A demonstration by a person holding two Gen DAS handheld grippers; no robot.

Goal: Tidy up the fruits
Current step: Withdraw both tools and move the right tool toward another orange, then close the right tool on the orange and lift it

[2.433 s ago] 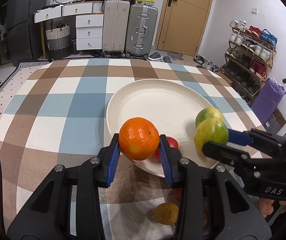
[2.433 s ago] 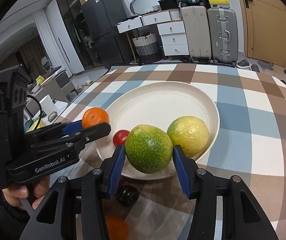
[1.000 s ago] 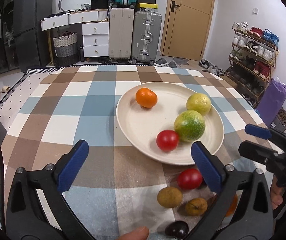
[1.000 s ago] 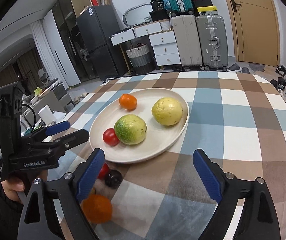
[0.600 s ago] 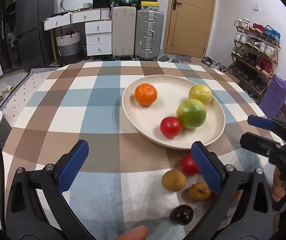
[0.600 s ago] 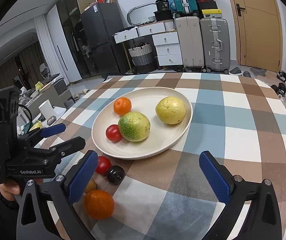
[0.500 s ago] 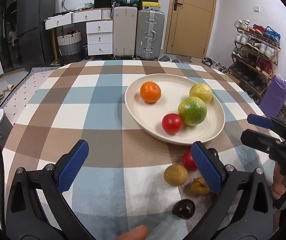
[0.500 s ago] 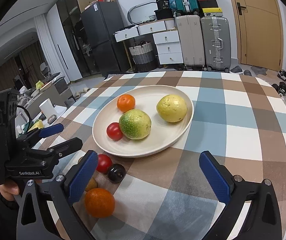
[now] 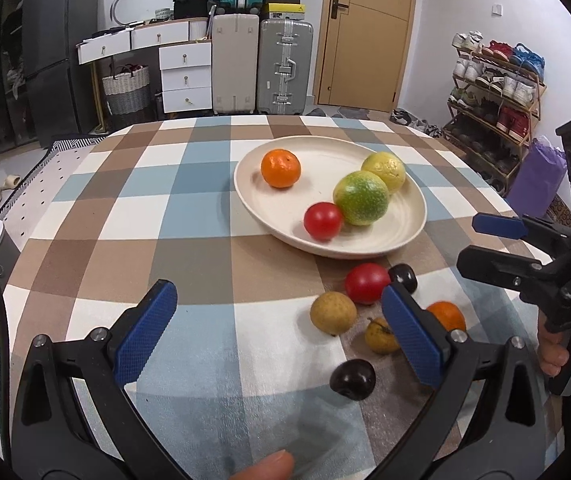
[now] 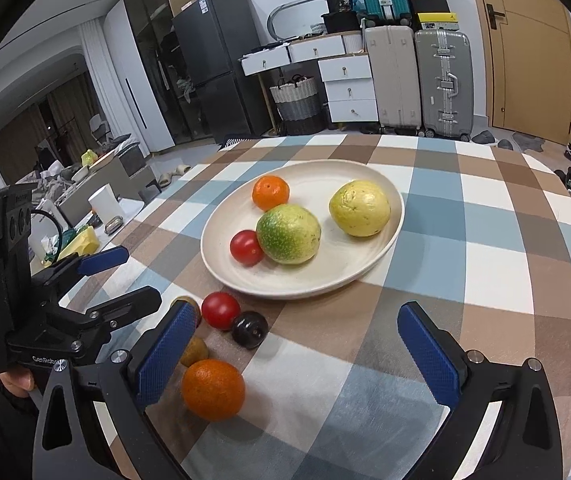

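both my grippers, left [image 9: 277, 328] and right [image 10: 293, 354], hang spread wide with nothing in them. four fruits sit on the plate [image 10: 365, 268]; the rest lie loose on the cloth just in front of it. i'd take the orange [image 10: 212, 389] across its middle (round, firm, likely to roll), squeezing lightly since the tomato [image 10: 220, 310] beside it looks softer.
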